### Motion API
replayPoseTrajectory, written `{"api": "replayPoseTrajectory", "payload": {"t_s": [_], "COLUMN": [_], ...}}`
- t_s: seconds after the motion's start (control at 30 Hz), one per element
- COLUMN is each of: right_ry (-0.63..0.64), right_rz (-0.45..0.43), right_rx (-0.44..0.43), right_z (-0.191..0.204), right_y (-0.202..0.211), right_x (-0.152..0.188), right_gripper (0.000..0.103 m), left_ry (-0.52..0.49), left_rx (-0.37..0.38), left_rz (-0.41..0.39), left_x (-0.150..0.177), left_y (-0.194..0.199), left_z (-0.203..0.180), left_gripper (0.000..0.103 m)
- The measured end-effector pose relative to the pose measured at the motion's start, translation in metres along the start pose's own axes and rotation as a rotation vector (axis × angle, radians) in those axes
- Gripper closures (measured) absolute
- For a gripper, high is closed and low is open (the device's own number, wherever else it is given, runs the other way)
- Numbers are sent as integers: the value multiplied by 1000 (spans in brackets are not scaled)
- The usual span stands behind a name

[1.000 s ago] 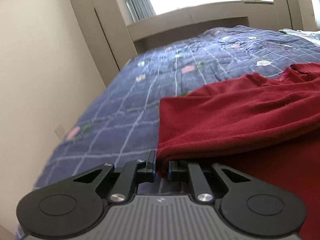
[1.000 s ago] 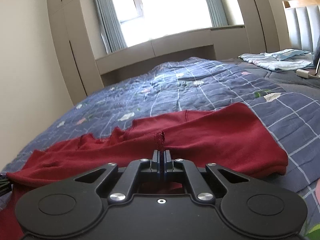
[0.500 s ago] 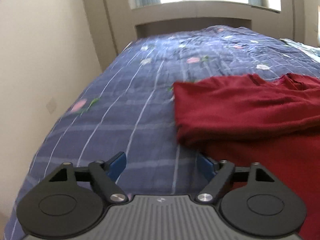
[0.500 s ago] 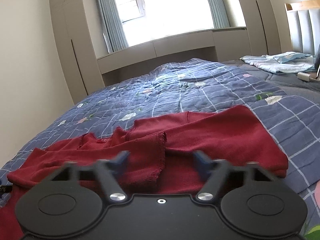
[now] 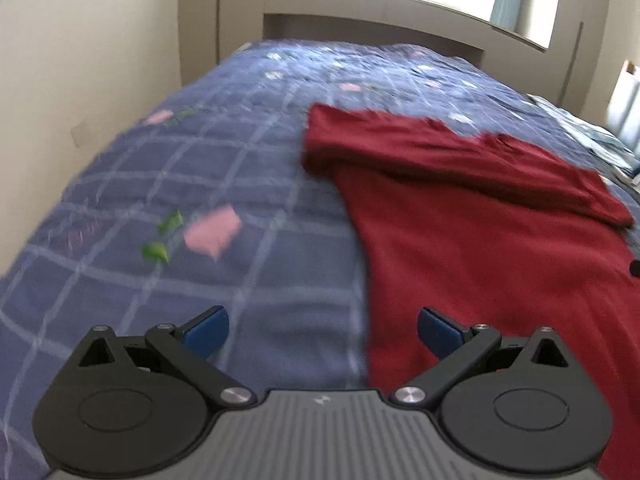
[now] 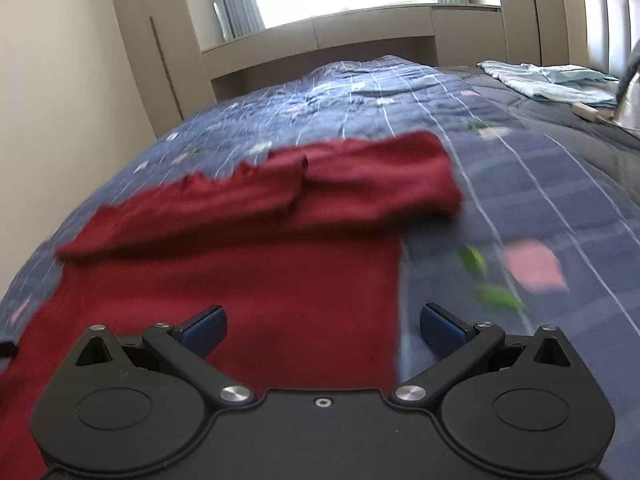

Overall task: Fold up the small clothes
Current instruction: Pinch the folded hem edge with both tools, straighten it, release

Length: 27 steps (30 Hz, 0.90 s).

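Your left gripper (image 5: 323,330) is spread wide, blue pads (image 5: 206,326) far apart, nothing between them. It hangs over the blue checked quilt (image 5: 200,184), with the near left edge of the red garment (image 5: 480,248) passing between the pads, closer to the right one, not pinched. The garment lies flat on the quilt, its far end folded back over the body as a thick band (image 5: 440,156) running across. Frame is blurred, so fabric detail is unclear.

Your right gripper (image 6: 323,330) is also wide open and empty. In its view the red garment (image 6: 248,288) sits below and left of centre, its right edge passing between the pads near the right pad (image 6: 440,330); the left pad is over red cloth. The folded band (image 6: 360,184) lies across the far end. To the right is bare quilt (image 6: 540,200), and far right near the headboard (image 6: 608,20) a pale blue cloth pile (image 6: 552,80).
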State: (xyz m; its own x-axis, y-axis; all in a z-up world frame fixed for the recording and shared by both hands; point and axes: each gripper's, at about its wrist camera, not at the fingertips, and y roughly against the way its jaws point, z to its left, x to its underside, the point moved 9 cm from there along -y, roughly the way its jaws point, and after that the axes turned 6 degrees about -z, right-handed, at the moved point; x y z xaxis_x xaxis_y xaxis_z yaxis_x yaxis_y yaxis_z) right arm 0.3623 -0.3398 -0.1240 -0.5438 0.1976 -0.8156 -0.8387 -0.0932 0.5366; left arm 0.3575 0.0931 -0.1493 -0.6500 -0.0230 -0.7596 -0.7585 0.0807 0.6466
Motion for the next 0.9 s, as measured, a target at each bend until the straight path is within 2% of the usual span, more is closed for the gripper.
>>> {"api": "replayPoseTrajectory", "payload": {"t_s": [0.07,0.23,0.4,0.53,0.7,0.77,0.8,0.87,0.9], "right_ry": [47,163,47,47,126,109,101,94,92], "right_rz": [10,24,4,14,9,6,3,-2,-5], "right_rx": [10,24,37,42,90,75,68,52,50], "right_z": [-3,5,3,6,17,19,20,23,24], "right_y": [27,84,113,127,140,148,151,156,159], "right_x": [19,66,81,86,95,100,101,103,103], "right_gripper": [0,1,1,3,25,45,50,75,86], "left_ry": [-17,-67,-13,-9,21,23,26,29,23], "left_rx": [19,9,7,25,54,52,61,70,78], "left_rz": [11,19,20,30,53,56,59,62,64], "left_x": [14,43,64,71,79,81,81,81,81], "left_y": [12,35,56,68,80,83,84,88,90], "left_z": [-8,-20,-22,-24,-28,-30,-31,-34,-36], "left_gripper": [0,0,1,1,16,28,32,54,61]}}
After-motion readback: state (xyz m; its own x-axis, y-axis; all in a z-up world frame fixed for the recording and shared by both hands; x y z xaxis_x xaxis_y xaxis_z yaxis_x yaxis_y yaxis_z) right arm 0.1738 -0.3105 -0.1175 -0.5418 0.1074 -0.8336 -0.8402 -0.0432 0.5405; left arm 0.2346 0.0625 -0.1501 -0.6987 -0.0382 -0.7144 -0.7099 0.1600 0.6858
